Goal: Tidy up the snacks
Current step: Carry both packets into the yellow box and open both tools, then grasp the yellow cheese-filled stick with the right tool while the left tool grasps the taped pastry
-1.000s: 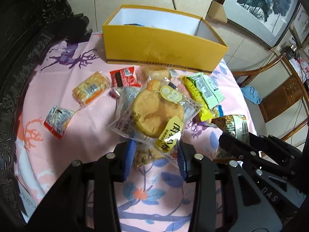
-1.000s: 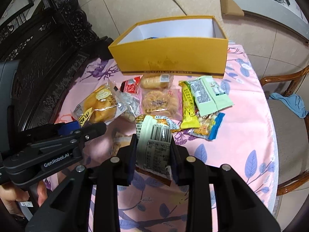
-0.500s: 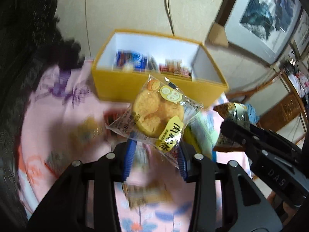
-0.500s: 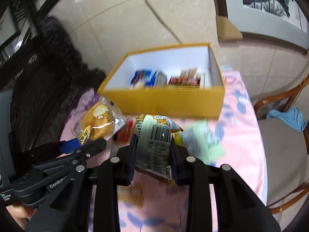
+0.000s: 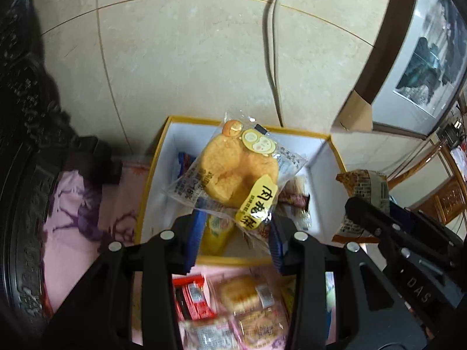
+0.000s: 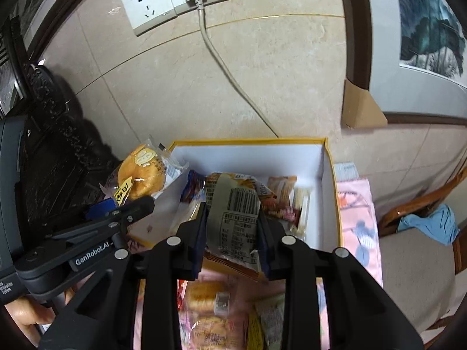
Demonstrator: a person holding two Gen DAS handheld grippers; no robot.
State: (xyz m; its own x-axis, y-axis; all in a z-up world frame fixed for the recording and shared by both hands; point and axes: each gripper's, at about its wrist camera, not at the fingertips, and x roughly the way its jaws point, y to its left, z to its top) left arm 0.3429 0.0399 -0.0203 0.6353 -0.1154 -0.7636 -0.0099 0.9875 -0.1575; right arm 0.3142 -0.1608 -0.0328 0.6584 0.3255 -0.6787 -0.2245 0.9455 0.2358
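My left gripper (image 5: 235, 233) is shut on a clear-wrapped round yellow bun (image 5: 233, 175) and holds it above the open yellow box (image 5: 146, 201). My right gripper (image 6: 232, 233) is shut on a brown snack packet with a barcode (image 6: 236, 204), held over the same box (image 6: 335, 204). The box has several wrapped snacks inside (image 6: 289, 204). In the left wrist view the right gripper (image 5: 367, 213) and its packet (image 5: 364, 186) show at the right. In the right wrist view the left gripper (image 6: 140, 204) and bun (image 6: 143, 172) show at the left.
Loose snacks (image 5: 245, 300) lie on the pink floral tablecloth (image 5: 76, 204) in front of the box. A tiled wall with sockets (image 6: 172, 0) and a cable (image 6: 221, 61) is behind. A carved dark chair (image 5: 23, 145) stands left, a wooden chair with blue cloth (image 6: 429, 224) right.
Both grippers have lifted and moved forward with their snacks, from over the table's loose snacks to above the open box.
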